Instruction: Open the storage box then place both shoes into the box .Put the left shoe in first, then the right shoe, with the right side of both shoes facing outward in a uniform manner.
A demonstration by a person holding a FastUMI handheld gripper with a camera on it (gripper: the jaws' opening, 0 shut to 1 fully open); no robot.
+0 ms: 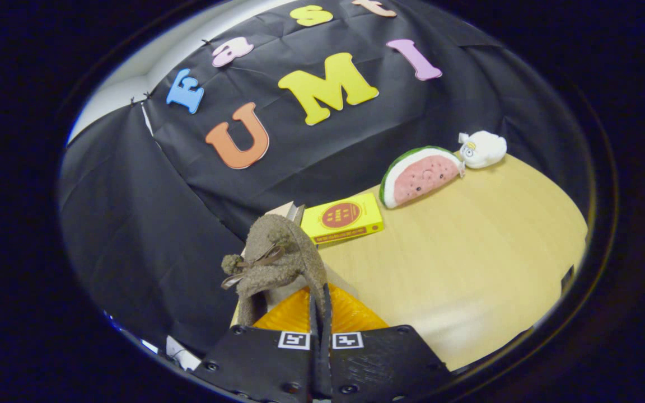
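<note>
Black cloth forms the booth's wall behind a pale wooden table (468, 252); near the table's far side lie a yellow box (345, 218), a watermelon-slice plush (420, 176) and, just beyond that, a small white plush toy (482, 148), the two toys nearly touching. At the near end the gripper (321, 313) has its two black fingers (269, 361) drawn close together, with only a thin dark strip between them; they appear to pinch the edge of a brown fuzzy shoe (277, 257), which stands up just ahead of them with its toe pointing away and a small bow with pom-poms on its upper; its orange ribbed sole (350, 316) faces the fingers. Behind the shoe a pale cardboard edge (289, 211) shows beside the yellow box; whether it belongs to the storage box cannot be told.
</note>
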